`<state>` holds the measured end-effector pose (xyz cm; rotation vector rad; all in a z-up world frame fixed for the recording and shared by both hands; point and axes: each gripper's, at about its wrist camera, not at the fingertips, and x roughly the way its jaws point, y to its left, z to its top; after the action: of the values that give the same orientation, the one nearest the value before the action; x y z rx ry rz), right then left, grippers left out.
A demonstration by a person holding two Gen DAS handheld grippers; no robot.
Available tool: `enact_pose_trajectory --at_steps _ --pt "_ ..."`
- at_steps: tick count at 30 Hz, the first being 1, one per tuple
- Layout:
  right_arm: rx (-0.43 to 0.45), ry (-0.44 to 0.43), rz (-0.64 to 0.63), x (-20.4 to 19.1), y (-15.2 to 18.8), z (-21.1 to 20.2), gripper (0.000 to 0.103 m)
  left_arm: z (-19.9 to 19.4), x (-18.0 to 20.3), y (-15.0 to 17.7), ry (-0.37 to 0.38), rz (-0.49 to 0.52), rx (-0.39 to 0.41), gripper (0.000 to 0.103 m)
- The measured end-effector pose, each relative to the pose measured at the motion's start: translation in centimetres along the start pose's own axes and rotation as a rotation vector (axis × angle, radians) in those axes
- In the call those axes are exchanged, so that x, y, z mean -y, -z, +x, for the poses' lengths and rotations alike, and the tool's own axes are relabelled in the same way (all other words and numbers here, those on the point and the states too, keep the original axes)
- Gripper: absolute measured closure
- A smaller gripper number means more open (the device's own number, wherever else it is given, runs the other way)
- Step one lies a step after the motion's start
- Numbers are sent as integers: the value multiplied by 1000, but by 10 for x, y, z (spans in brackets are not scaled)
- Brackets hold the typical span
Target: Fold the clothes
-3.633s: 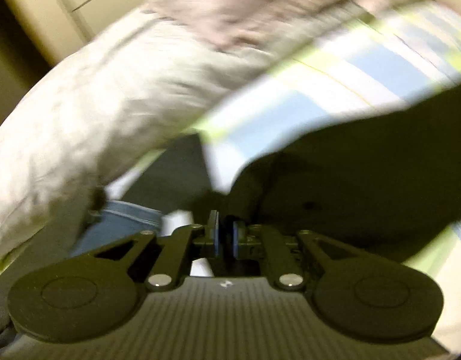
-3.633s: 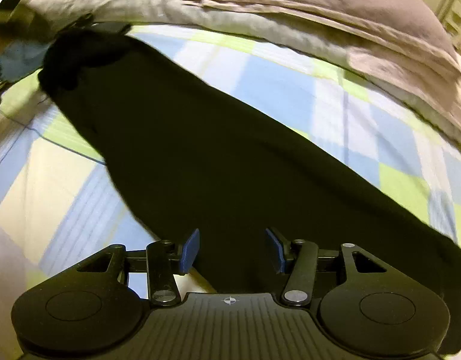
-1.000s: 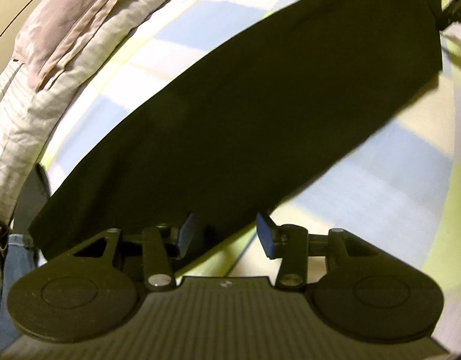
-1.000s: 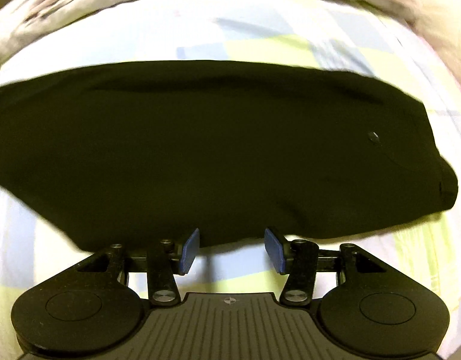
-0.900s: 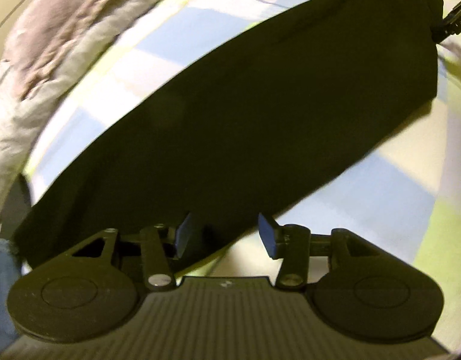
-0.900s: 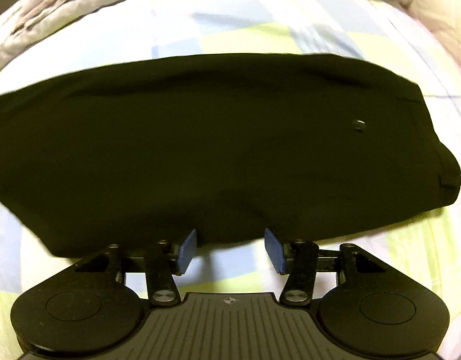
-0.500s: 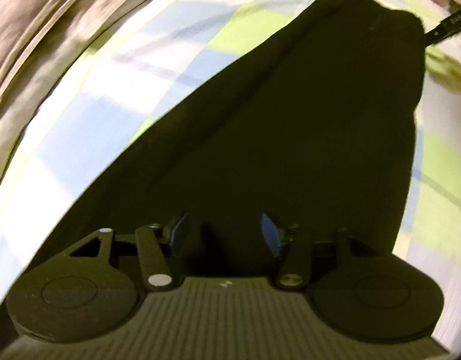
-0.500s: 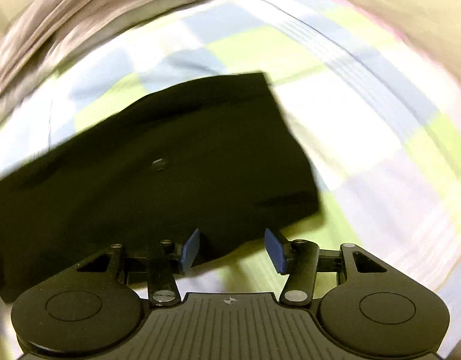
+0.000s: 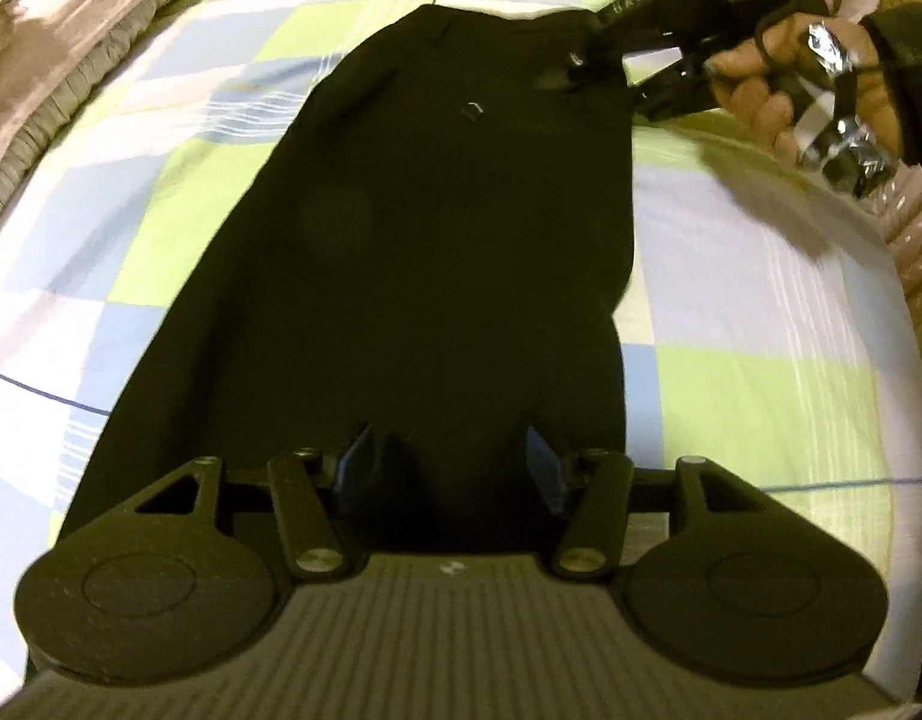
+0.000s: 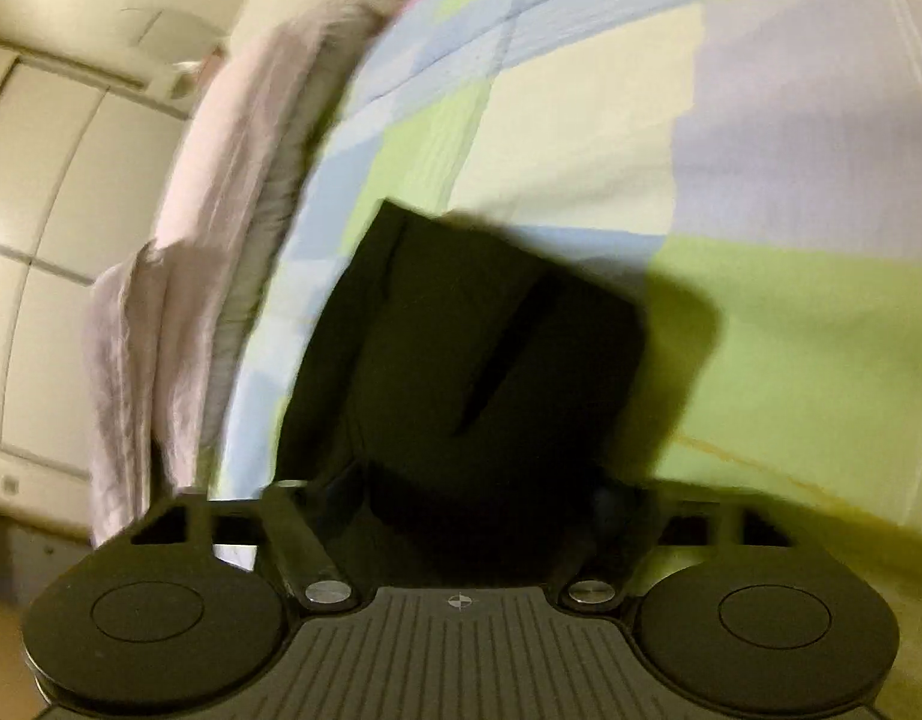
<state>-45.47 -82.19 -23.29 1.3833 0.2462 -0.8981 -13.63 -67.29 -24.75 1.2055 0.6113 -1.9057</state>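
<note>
The left gripper (image 9: 449, 468) hovers low over the near end of black trousers (image 9: 437, 228), its 2 blue-padded fingers (image 9: 356, 468) spread apart with cloth lying between and below them, nothing pinched. The trousers lie flat and lengthwise on a checked bedsheet (image 9: 760, 312), running away from this gripper toward the far end, which looks like the waistband. There the right gripper (image 9: 634, 48), held in a hand (image 9: 820, 78), touches the far right corner of the cloth. In the right wrist view its fingertips are lost against the dark fabric, so whether it is gripping or apart cannot be told.

Judged from this, the step in hand is taking hold of the 2 ends of the laid-out trousers. A fold would call for both grippers to clamp the cloth's edge firmly, then bring one end over the other with edges kept in line.

A folded blanket (image 9: 71, 54) lies along the bed's left side. No container shows in either view.
</note>
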Motion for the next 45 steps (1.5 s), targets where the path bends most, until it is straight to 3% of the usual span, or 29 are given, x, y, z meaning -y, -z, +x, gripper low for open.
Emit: enact_pose_trajectory --at_steps 2,7,12,15,16,17,21,25,29,35,40,42,44,45 --pt "-48 -6 65 5 -21 -2 83 1 2 -3 4 -29 -3 51" --pt "-108 20 -137 -26 -80 -26 86 -13 17 -19 61 -49 41 52" --pt "-24 170 -196 -14 -158 -82 85 -15 44 -31 103 -62 96 51" --pt "-76 255 -244 -2 -180 -83 76 -14 51 -19 83 -98 83 51" --pt "-87 288 -264 0 -182 -83 58 -15 51 -12 71 -115 76 51" --pt "-71 346 -304 -4 -176 -84 45 -20 46 -3 56 -146 71 51" --pt "6 464 -422 -25 -133 -96 44 -47 21 48 -37 -276 50 51" --pt "12 493 -637 -70 -51 -91 44 -93 -22 127 -189 -427 31 51" --pt "-84 393 -801 -113 42 -74 44 -139 -70 219 -347 -581 31 51" --pt "-360 146 -1204 -193 167 -1 44 -185 -158 332 -499 -753 38 50" --pt "-430 149 -1510 -228 211 65 44 -178 -224 380 -451 -897 83 50" --pt "-438 218 -1554 -227 202 89 44 -174 -237 387 -421 -934 101 51" --pt "-445 288 -1597 -225 193 114 44 -169 -244 391 -401 -948 105 56" --pt "-449 324 -1618 -225 189 126 44 -166 -247 392 -394 -949 102 67"
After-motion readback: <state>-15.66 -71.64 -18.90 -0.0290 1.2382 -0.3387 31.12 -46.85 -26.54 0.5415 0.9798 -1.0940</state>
